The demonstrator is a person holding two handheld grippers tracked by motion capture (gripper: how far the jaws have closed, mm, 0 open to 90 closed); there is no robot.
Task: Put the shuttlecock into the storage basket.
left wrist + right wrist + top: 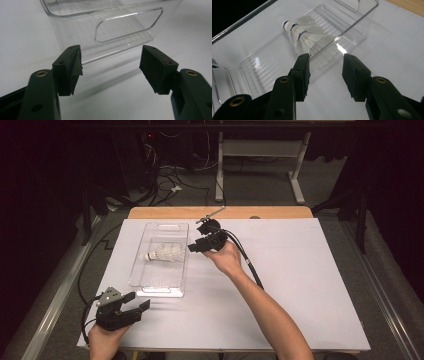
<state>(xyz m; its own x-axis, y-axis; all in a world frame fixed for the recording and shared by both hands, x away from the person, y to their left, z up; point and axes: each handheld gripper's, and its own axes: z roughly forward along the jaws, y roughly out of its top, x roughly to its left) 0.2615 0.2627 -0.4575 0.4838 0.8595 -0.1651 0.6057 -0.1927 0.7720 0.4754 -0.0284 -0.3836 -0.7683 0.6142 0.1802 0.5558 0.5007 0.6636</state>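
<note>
White paper covers the desk (300, 285). At lower left of the high view the left gripper (136, 304) rests, jaws apart, empty. Left of centre, a clear tray (145, 275) holds a shuttlecock (164, 253). Just right of it the right gripper (192, 247) hovers, jaws apart, empty.

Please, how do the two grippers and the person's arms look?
Both grippers, left gripper and right gripper, are black with two blocky jaws and brass-coloured rivets. A grey three-cornered plate tops the left one. A black cable trails from the right. The forearms are bare, no sleeves.
</note>
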